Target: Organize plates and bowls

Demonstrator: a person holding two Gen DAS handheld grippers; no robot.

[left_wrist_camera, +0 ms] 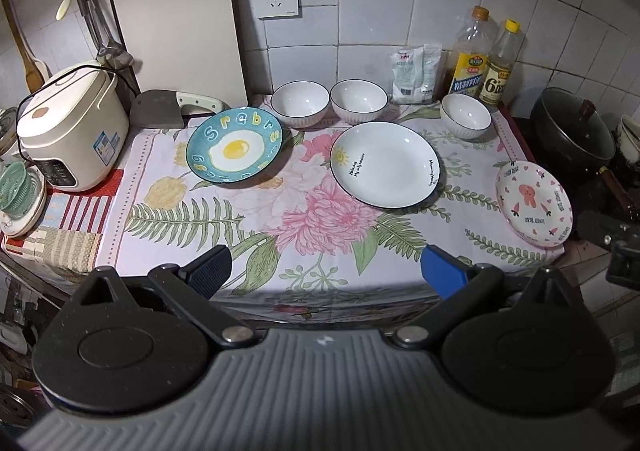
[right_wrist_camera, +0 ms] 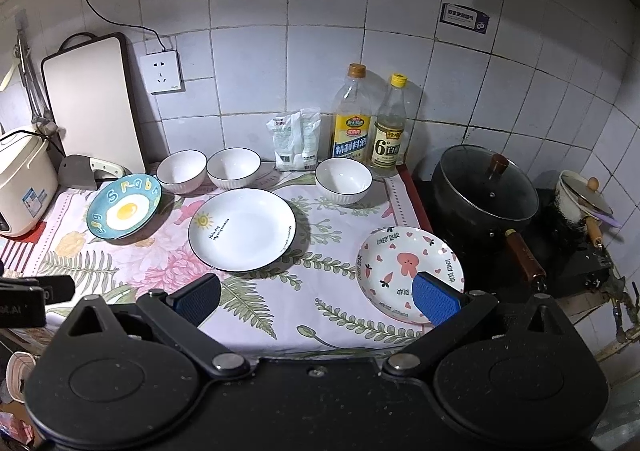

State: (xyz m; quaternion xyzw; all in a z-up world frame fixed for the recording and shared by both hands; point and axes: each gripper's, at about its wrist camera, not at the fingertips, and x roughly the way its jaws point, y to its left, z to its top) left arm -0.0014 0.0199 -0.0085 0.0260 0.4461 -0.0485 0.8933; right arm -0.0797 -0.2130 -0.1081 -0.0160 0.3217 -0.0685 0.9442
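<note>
Right hand-held gripper [right_wrist_camera: 318,301] spread wide, above pink plate [right_wrist_camera: 404,263] rim.

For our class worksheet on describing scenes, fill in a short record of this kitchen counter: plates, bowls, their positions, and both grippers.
plates: three, all flat on the floral cloth
blue egg plate: left, near the cleaver
white plate: centre
pink bear plate: right, nearest the black pot
bowls: three white, empty, unstacked
bowl pair: side by side at the back
third bowl: apart, by the bottles
left gripper: open, holding nothing
right gripper: open, holding nothing
</note>
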